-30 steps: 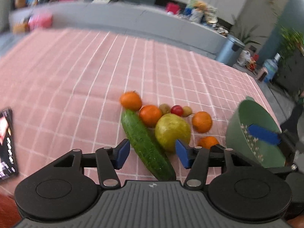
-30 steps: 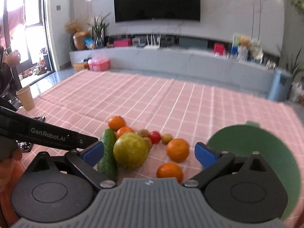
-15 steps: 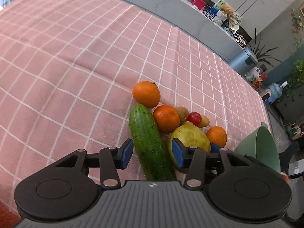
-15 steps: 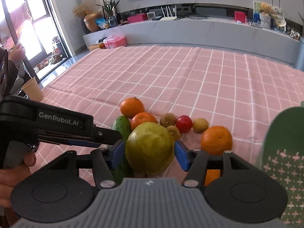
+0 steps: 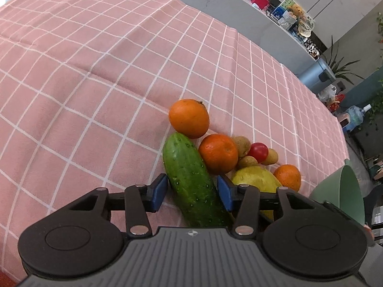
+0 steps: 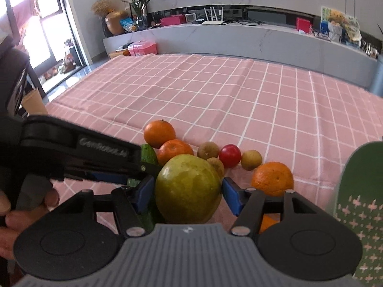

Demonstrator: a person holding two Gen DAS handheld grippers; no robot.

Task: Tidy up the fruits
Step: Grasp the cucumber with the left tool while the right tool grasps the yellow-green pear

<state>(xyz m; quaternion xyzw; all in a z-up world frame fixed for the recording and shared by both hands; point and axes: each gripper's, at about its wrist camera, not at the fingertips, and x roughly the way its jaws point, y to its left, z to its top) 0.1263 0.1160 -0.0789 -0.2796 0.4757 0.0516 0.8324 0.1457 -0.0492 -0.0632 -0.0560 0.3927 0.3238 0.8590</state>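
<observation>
A heap of fruit lies on the pink checked cloth [image 5: 95, 76]. My left gripper [image 5: 191, 192] is shut on the green cucumber [image 5: 191, 179], its blue pads against both sides. My right gripper [image 6: 188, 192] is shut on the big yellow-green pear-like fruit [image 6: 188, 189], which also shows in the left wrist view [image 5: 256, 179]. Oranges [image 5: 189, 118] [image 5: 217, 153] [image 6: 273, 178], a red tomato [image 6: 229, 155] and small brown fruits [image 6: 208, 150] lie just beyond. A green bowl [image 6: 359, 191] stands at the right.
The left gripper's body [image 6: 71, 153] and the hand holding it cross the left of the right wrist view. A grey low cabinet [image 6: 239, 38] with clutter runs behind the table. A paper cup [image 6: 33, 100] stands off the table's left edge.
Both grippers have moved down and in to the heap. The left one closed on the cucumber and the right one closed on the yellow-green fruit.
</observation>
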